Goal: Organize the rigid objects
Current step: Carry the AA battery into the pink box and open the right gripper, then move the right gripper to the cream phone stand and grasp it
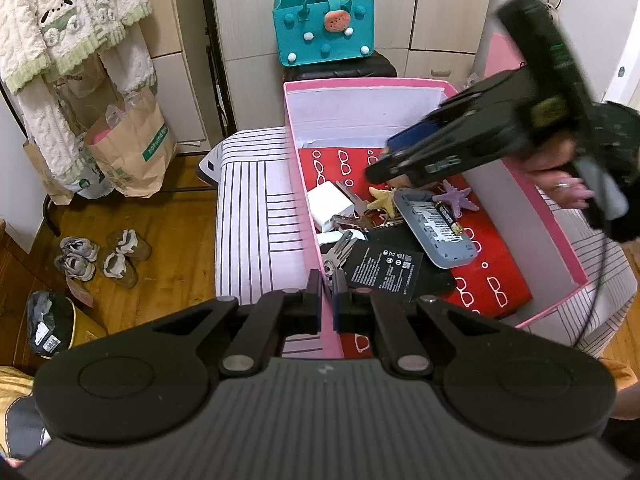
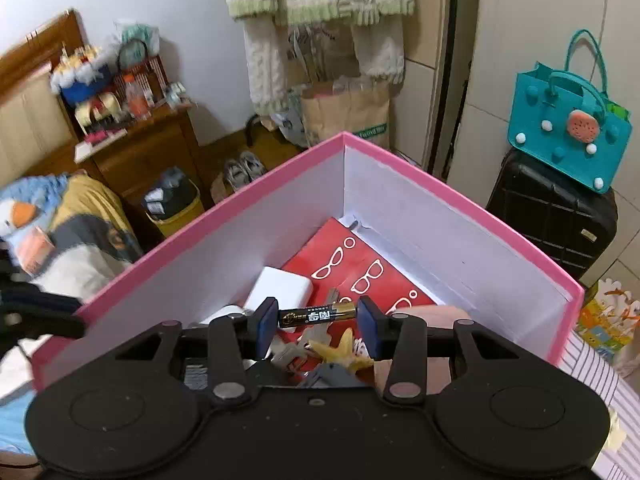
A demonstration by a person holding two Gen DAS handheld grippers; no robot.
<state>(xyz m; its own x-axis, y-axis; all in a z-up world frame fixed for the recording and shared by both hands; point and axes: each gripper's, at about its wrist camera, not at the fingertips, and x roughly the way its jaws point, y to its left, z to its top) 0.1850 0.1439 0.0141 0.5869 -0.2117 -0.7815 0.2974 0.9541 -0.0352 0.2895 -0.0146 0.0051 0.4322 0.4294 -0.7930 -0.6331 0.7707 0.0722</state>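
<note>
Black-gold battery [image 2: 318, 315] crosswise btwn pads of right claw [image 2: 318, 322], gripped, over pink box [image 2: 460, 200], left claw [image 1: 328, 300] closed on box wall.

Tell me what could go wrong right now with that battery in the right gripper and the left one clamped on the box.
1. The battery is held end to end between the right gripper pads, a thin hold, so it might slip and drop among the keys.
2. The left gripper pinches the pink box wall; a tug could tilt or drag the box on the striped cushion.
</note>
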